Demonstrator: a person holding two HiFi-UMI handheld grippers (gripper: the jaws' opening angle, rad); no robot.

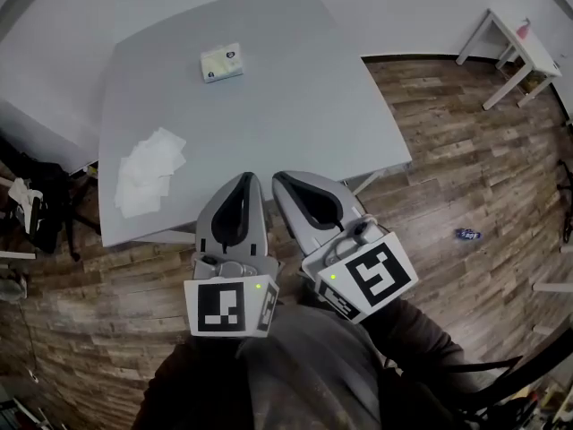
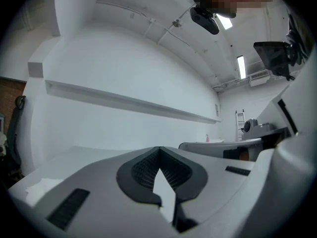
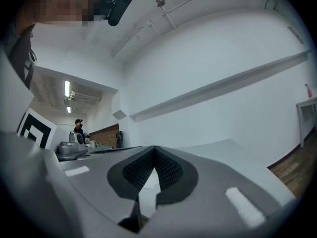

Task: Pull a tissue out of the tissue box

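The small pale tissue box lies on the far part of the grey table. A loose pile of white tissues sits near the table's left front edge. Both grippers are held close to the person's body, side by side over the table's front edge and far from the box. My left gripper has its jaws together with nothing between them, and the left gripper view shows the tips meeting. My right gripper is likewise shut and empty, its tips touching. Both point level towards the white wall.
A small white side table with a pink bottle stands at the far right on the wooden floor. A blue object lies on the floor at right. Dark equipment crowds the left side. A person stands far off.
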